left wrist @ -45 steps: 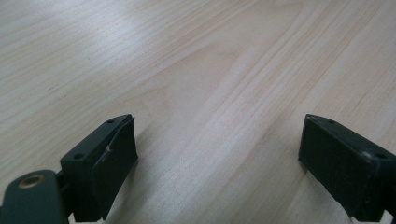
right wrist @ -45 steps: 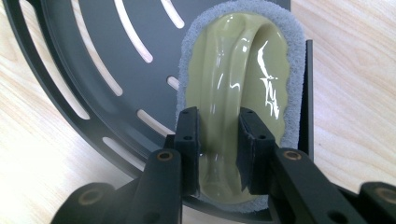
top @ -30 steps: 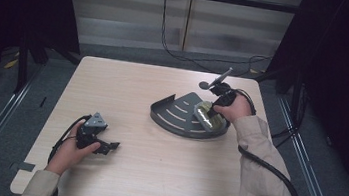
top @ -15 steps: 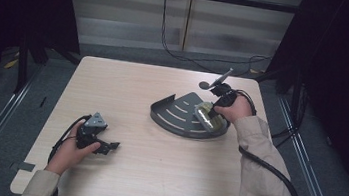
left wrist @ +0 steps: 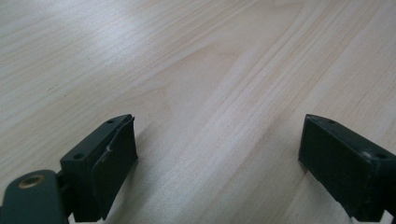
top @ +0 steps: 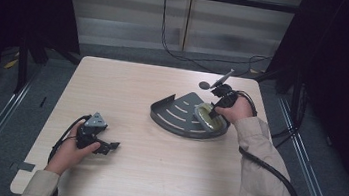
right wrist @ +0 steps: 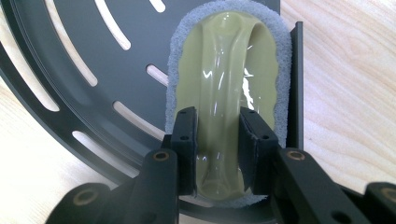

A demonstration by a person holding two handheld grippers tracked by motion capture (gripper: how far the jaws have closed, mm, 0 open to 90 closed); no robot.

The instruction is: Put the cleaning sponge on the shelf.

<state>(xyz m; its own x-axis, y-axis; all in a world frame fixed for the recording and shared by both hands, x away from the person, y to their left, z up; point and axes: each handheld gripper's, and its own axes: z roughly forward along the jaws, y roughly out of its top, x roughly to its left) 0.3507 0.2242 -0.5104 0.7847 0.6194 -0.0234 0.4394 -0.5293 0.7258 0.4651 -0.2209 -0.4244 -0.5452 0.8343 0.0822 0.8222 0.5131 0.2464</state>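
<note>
My right gripper is clamped on the raised handle of the scrubber, one jaw on each side. The scrubber sits on the dark slotted tray, against its straight wall, toward the table's right edge. My left gripper rests near the front-left corner, jaws wide apart over bare wood.

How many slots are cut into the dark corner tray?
6 visible on the tray: three curved slots across its middle, three shorter ones nearer the scrubber. More may be hidden beneath it.
</note>
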